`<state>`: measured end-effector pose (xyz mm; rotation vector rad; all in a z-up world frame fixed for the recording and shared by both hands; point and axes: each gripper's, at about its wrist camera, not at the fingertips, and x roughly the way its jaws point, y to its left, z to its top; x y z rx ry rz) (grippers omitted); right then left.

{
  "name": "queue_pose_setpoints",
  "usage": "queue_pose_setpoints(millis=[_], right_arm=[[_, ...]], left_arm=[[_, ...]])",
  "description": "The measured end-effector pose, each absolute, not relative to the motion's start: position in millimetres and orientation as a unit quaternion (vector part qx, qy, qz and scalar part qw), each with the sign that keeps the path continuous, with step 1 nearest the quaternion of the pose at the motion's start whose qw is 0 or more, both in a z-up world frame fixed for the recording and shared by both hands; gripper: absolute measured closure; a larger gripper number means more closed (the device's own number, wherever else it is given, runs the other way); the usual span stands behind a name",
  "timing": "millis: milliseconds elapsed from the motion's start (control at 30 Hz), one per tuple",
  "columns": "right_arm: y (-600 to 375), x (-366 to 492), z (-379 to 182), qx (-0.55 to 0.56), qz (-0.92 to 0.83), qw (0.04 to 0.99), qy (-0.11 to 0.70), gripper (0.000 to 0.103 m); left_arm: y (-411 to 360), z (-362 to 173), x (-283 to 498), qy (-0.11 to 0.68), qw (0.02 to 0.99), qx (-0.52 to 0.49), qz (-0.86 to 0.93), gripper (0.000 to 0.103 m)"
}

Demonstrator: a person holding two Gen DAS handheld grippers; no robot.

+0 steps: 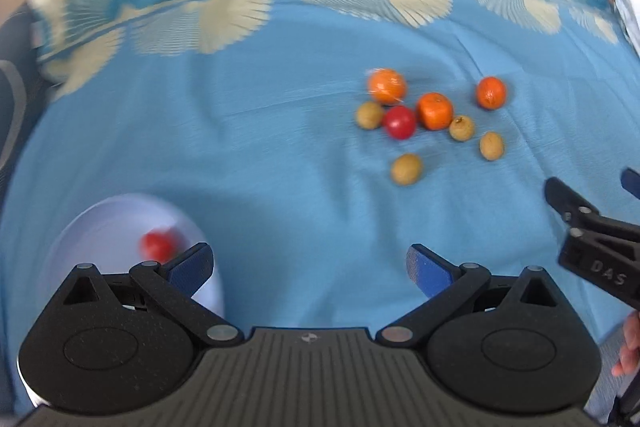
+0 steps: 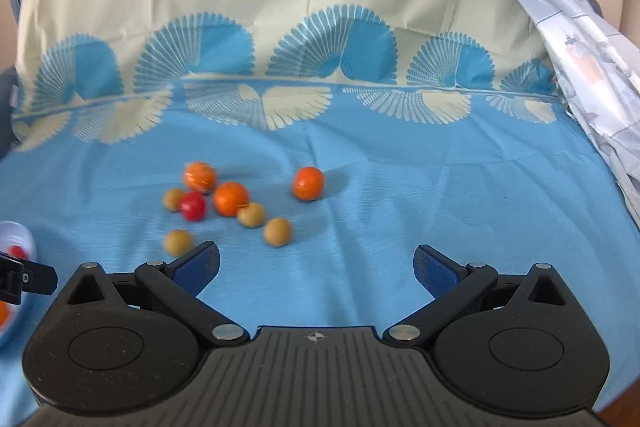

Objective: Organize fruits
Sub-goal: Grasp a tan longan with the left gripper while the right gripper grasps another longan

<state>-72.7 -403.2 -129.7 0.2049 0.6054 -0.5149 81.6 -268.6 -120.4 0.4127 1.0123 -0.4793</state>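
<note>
Loose fruit lies on the blue cloth: three oranges (image 1: 434,111) (image 2: 230,199), a red tomato (image 1: 399,122) (image 2: 192,206) and several small tan-green fruits (image 1: 406,169) (image 2: 277,231). A white plate (image 1: 104,223) (image 2: 16,233) at the lower left holds another red tomato (image 1: 158,245). My left gripper (image 1: 310,267) is open and empty, beside the plate's right rim. My right gripper (image 2: 316,265) is open and empty, just short of the fruit cluster. The right gripper also shows at the right edge of the left wrist view (image 1: 592,243).
The blue cloth (image 2: 400,195) has a cream band with fan patterns at the back. A pale printed sheet (image 2: 580,39) drapes down at the far right. A person's fingers (image 1: 630,343) show at the right edge.
</note>
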Motion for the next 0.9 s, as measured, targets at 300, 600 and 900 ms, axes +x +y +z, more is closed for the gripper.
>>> queue_pose_setpoints(millis=[300,600,900], right_arm=[[-458,1,-195,0.09,-0.179,0.923,0.329,0.001],[-465,12,-212,0.079,-0.178,0.927,0.322,0.001],[-455,6,-203,0.05,-0.157,0.939,0.302,0.074]], left_arm=[[-337,-183,136,0.494,0.79,0.225,-0.284,0.0],[-340,-192,152,0.489,0.802,0.196,-0.281,0.001],[-337,-163,132,0.487,0.808,0.175,-0.281,0.076]])
